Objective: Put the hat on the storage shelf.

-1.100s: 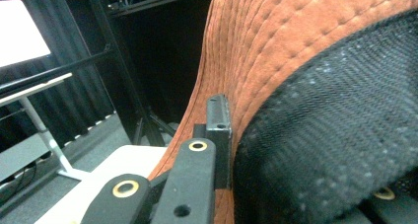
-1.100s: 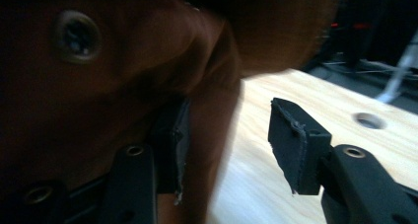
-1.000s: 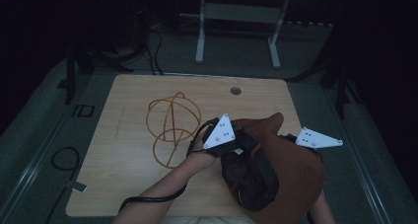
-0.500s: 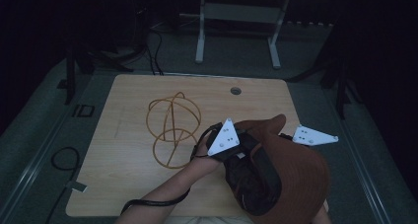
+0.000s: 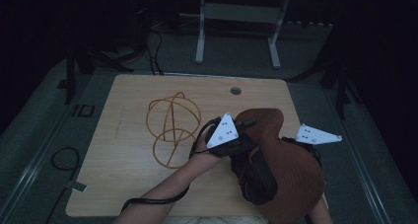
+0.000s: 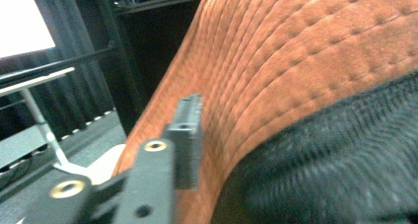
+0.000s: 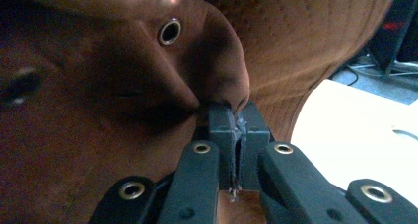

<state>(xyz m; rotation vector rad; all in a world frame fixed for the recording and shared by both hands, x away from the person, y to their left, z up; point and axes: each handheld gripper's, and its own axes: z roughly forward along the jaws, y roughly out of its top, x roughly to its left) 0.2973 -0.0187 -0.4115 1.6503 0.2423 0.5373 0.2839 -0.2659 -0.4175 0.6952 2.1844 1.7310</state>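
Pinching a fold of the brown hat [image 7: 123, 86], our right gripper [image 7: 235, 116] has just clamped tight. Our left gripper [image 5: 224, 135], jaws just parting, rests against the hat's brim beside it.

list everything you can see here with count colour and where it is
brown fabric hat with stitched brim: 1, rust brown with black mesh lining, near right part of the table, crown fabric pinched in the right gripper
wire ball stand of thin hoops: 1, orange-tan, middle of the table, left of the hat
wooden table: 1, light wood, centre, with a round cable hole near its far edge
metal frame legs: 2, grey-white, on the floor beyond the table
left gripper: 1, black, one jaw against the hat brim, jaws just been opening
right gripper: 1, black, shut on hat fabric, jaws just been closing
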